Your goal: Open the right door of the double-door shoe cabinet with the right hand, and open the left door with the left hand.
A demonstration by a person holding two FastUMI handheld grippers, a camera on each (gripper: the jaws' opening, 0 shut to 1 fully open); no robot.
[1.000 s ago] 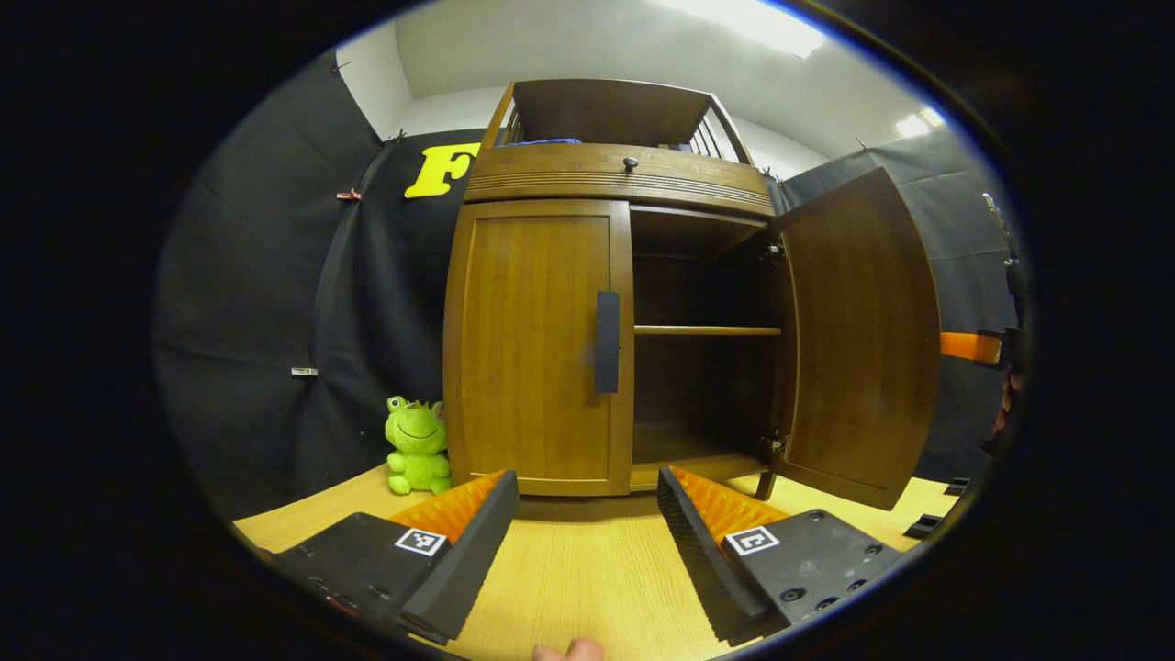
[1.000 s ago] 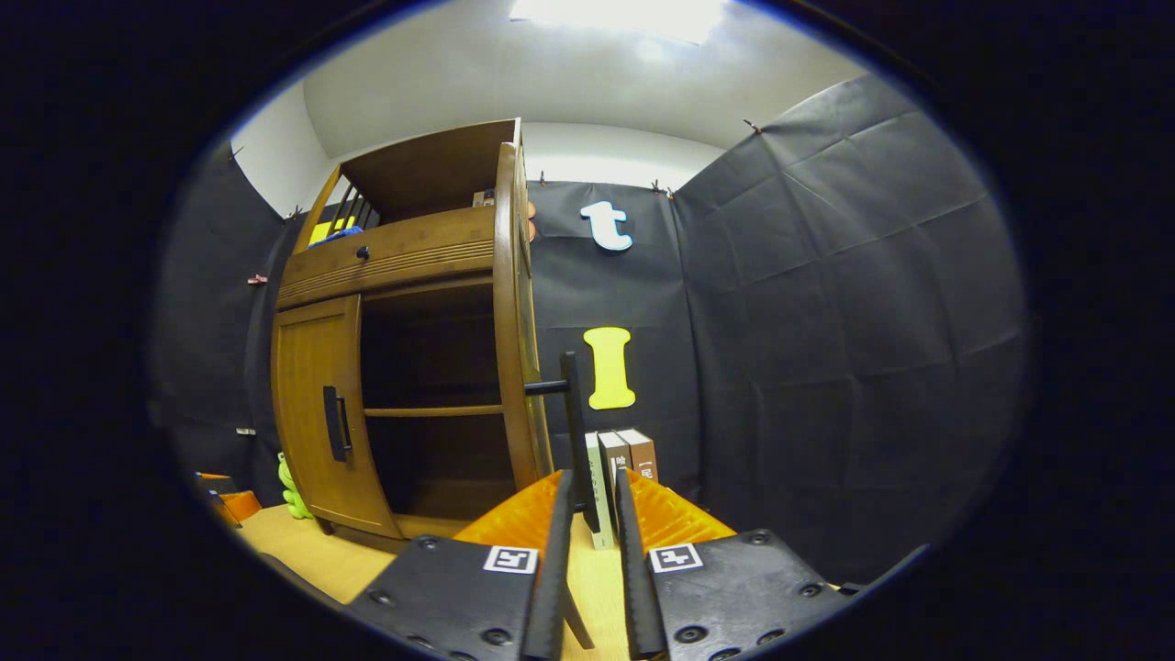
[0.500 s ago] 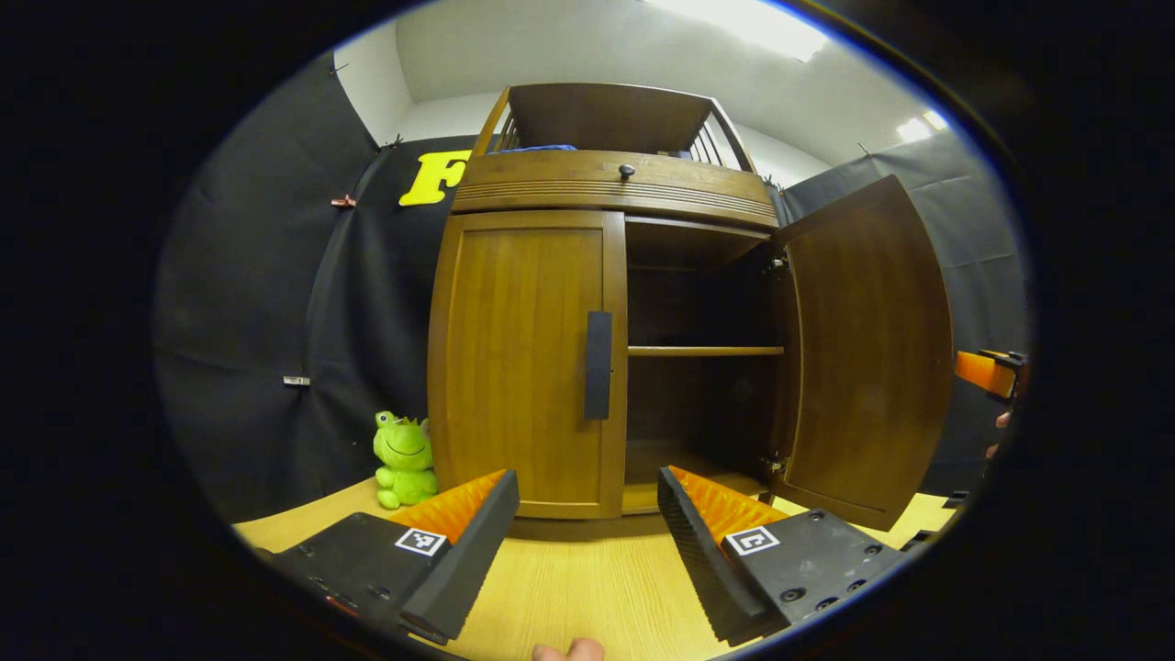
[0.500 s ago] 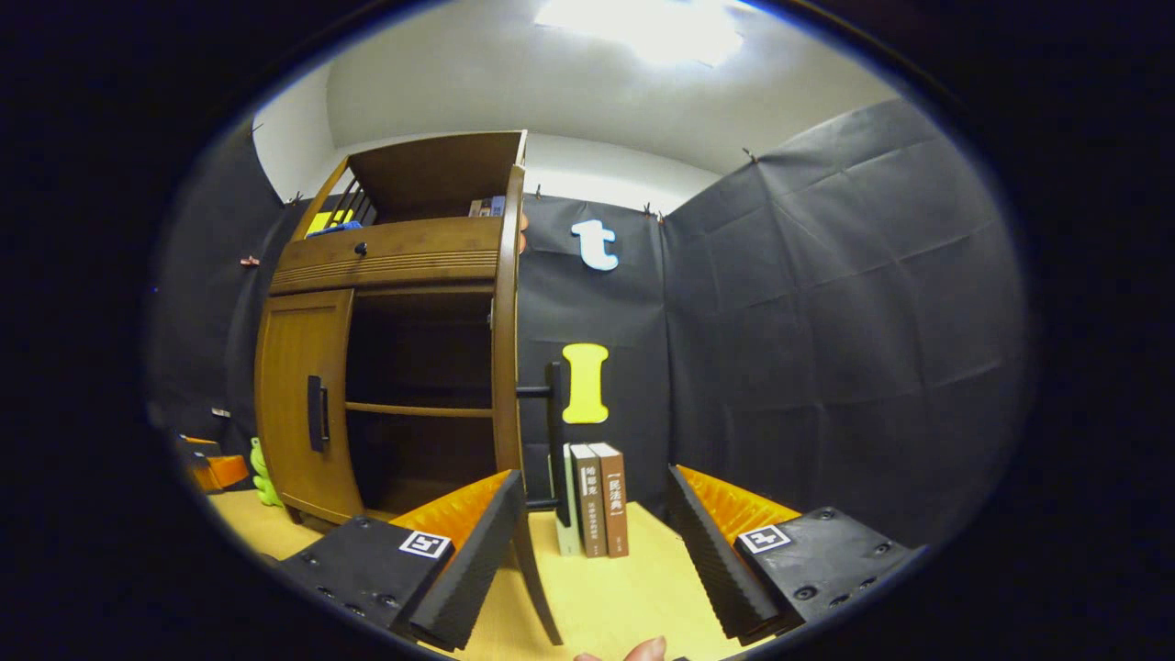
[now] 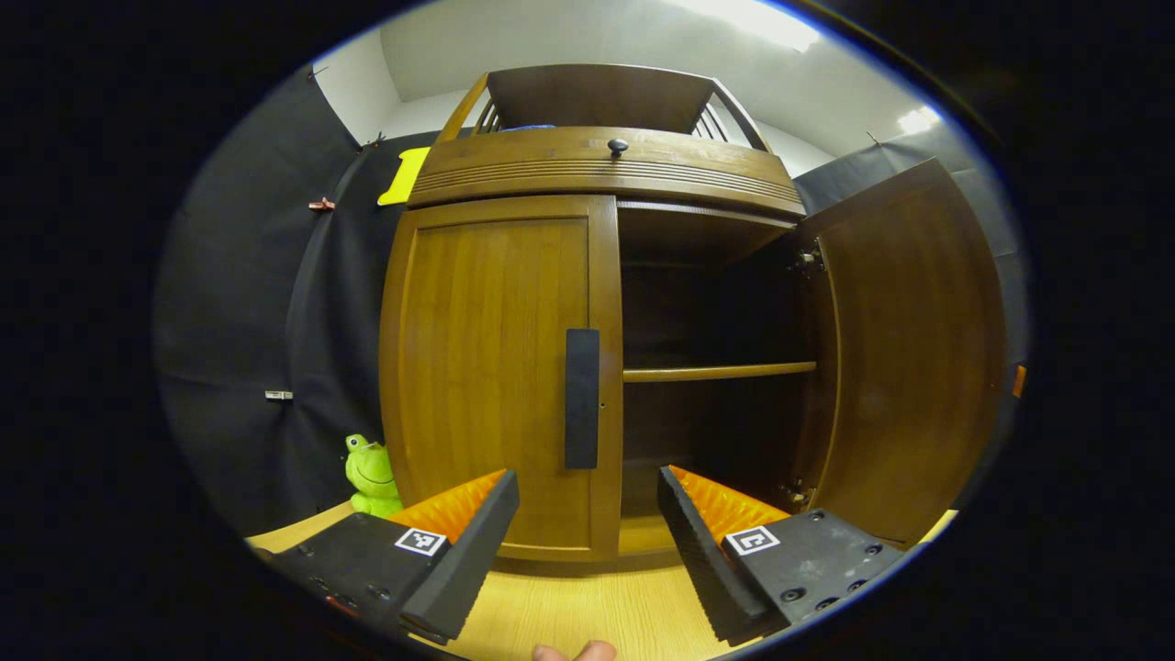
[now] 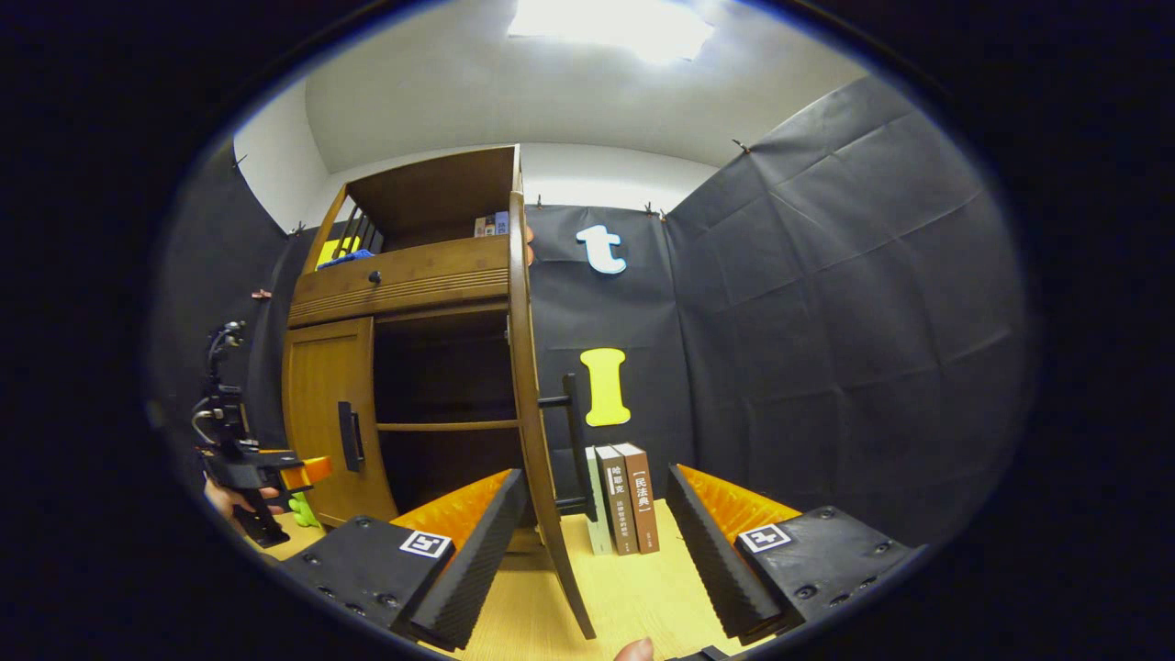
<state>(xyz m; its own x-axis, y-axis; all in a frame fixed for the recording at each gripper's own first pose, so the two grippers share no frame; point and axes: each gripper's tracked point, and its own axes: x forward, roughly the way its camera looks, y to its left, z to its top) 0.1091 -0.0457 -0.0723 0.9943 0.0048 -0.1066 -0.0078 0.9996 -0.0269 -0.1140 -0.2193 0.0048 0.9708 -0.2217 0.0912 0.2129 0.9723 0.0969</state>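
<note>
1. Shoe cabinet (image 5: 587, 165) — on the counter (image 5: 569, 606); right door (image 5: 909, 349) swung wide, left door (image 5: 496, 367) closed.
2. Left gripper (image 5: 587, 542) — fingers spread, released, facing the left door's handle (image 5: 581, 398).
3. Right gripper (image 6: 597, 542) — fingers parted, empty, astride the right door's edge.

bright overhead glare | sharp focus | dark cabinet interior | fisheye-bent edges

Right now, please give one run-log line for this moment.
right door: open | left door: closed | left gripper: open, facing handle | right gripper: open

Books (image 6: 620, 496) right of cabinet (image 6: 404, 275) — upright
</note>
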